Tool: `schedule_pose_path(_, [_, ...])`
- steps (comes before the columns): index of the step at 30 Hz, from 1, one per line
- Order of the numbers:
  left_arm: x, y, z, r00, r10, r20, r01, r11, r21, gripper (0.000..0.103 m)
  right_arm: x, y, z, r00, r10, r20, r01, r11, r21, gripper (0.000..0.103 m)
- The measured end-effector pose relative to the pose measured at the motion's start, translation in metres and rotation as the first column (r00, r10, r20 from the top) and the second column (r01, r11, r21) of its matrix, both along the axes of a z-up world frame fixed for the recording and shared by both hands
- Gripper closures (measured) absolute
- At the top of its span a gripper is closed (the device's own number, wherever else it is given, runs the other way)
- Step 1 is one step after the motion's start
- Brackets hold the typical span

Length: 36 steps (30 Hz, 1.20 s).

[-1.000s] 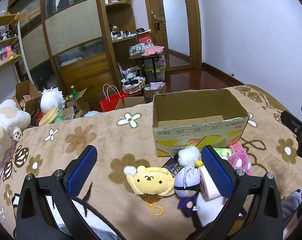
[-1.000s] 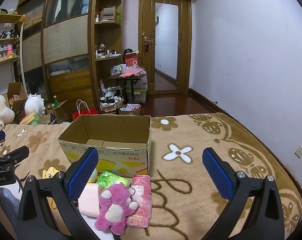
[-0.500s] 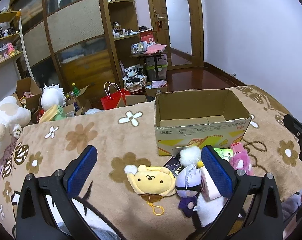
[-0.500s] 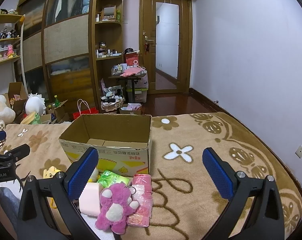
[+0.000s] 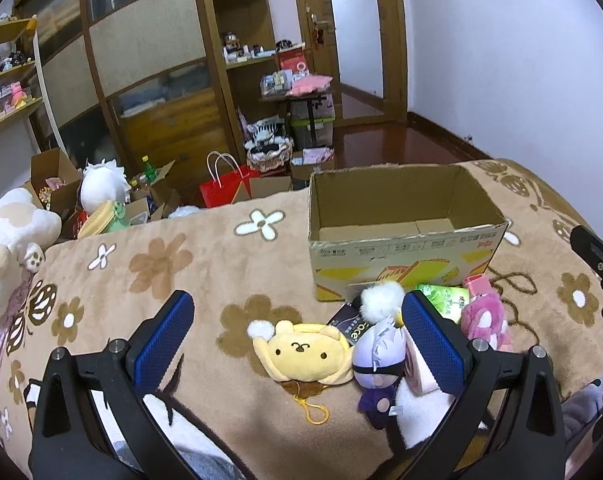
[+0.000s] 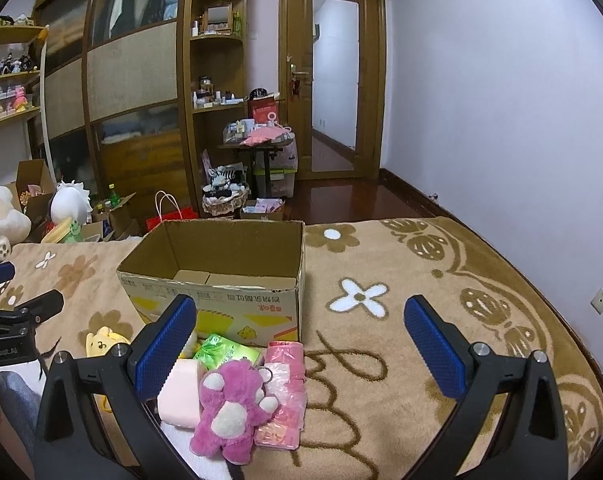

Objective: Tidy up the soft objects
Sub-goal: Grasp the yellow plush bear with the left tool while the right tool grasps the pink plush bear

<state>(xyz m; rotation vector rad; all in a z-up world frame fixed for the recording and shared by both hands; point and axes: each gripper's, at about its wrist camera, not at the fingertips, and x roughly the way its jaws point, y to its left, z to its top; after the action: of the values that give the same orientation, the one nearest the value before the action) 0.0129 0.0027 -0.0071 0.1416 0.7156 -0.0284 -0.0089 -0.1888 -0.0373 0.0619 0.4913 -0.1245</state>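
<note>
Left wrist view: the left hand-held gripper (image 5: 297, 332) hangs over a tan flowered bed cover (image 5: 173, 256) with its blue-padded fingers spread wide and nothing between them. At about 9 o'clock, at the cover's edge, sits a big white and tan plush (image 5: 5, 240). Near the middle, between the two pads, a yellow dog-face plush (image 5: 301, 354) lies flat with a yellow cord loop below it. Just beside it at 3 o'clock stands a purple doll with pale hair (image 5: 375, 364), touching a black packet (image 5: 349, 326) and a white pompom (image 5: 377, 298). Behind them at 12 o'clock is an open cardboard box (image 5: 401, 256), its inside bare. At 3 o'clock of the doll lie a pink block (image 5: 415, 368), a green packet (image 5: 445, 300) and a pink bear plush (image 5: 483, 318). The other gripper's black tip shows at the far right edge.

Right wrist view: the right hand-held gripper (image 6: 297, 332) is likewise wide open and empty. At 9 o'clock the yellow plush (image 6: 101, 340) peeks out; the cardboard box (image 6: 221, 280) stands at 11 o'clock. In front of the box, low between the fingers, are the pink block (image 6: 179, 394), the green packet (image 6: 227, 354), the pink bear plush (image 6: 231, 412) lying face up, and a pink plastic pack (image 6: 285, 392) touching the bear's right side. The cover at 3 o'clock carries only its flower and scroll pattern.
</note>
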Motion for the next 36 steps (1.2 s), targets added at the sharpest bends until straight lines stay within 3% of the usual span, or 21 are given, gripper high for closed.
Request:
schedule_pose_path(8, [0.026, 0.009, -0.022, 0.991, 0.041, -0.125, -0.043, 0.999, -0.008, 0.0, 0.022, -0.002, -0.017, 0.994, 0.034, -0.105, -0.027, 0.997, 0.067, 0.0])
schedule_pose_path(17, [0.056, 0.016, -0.057, 0.961, 0.086, -0.263, -0.09, 0.996, -0.006, 0.0, 0.051, 0.002, -0.049, 0.967, 0.121, -0.222, -0.076, 0.977, 0.2, 0.0])
schedule_pose_path(32, [0.09, 0.025, -0.105, 0.897, 0.114, -0.428, -0.135, 0.991, -0.018, 0.0, 0.084, 0.019, -0.088, 0.907, 0.243, -0.343, -0.152, 0.95, 0.271, 0.0])
schedule_pose_path(36, [0.094, 0.023, -0.118, 0.882, 0.103, -0.459, -0.118, 0.993, -0.005, 0.0, 0.087, 0.027, -0.095, 0.892, 0.252, -0.376, -0.166, 0.955, 0.246, 0.0])
